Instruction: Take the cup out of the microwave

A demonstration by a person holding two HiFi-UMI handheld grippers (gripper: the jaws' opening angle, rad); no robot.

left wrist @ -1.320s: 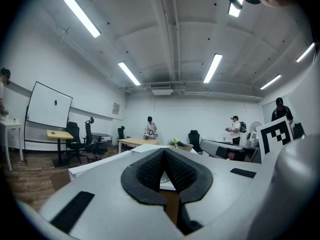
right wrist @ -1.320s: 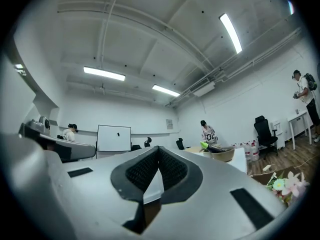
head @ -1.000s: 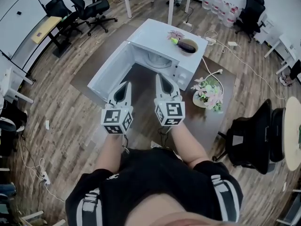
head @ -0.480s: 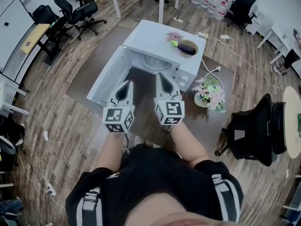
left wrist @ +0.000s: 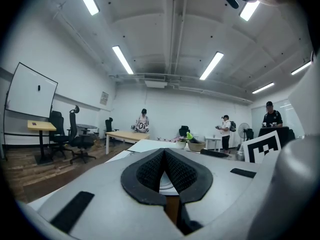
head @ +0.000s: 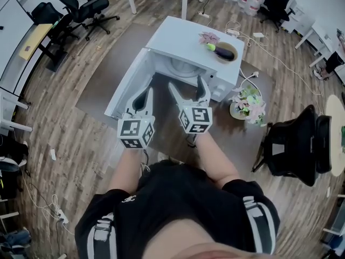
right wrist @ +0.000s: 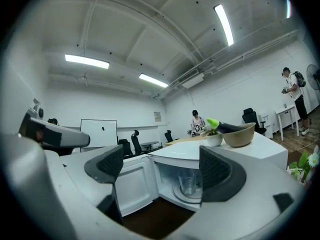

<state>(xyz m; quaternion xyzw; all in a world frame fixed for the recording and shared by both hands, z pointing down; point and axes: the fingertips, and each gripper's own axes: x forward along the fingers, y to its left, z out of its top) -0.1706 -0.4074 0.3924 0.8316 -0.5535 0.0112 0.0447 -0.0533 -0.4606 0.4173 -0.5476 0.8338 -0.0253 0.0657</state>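
Spreading my right gripper (right wrist: pixel 160 171), I am holding its jaws wide apart, having just been opening them, and nothing is lying between the pads; beyond them the cup (right wrist: pixel 186 185), clear glass, is standing upright on the turntable (right wrist: pixel 176 200) inside the microwave (right wrist: pixel 172 156), untouched and ahead of my fingertips; my left gripper (left wrist: pixel 164 156) is holding its jaws pressed together at the tips, gripping nothing, and is pointing toward the inner side of the microwave's door (head: pixel 125 88), which is hanging fully open on the left; both grippers are reaching level over the brown tabletop (head: pixel 102 69) just in front of the oven's opening, side by side, the right one reaching slightly further forward; on the microwave's white top a bowl (head: pixel 226 53) holding an aubergine is sitting beside a small pot of pink flowers (head: pixel 208 37); to the right of the microwave a bunch of flowers (head: pixel 249 102) is resting on the tabletop.
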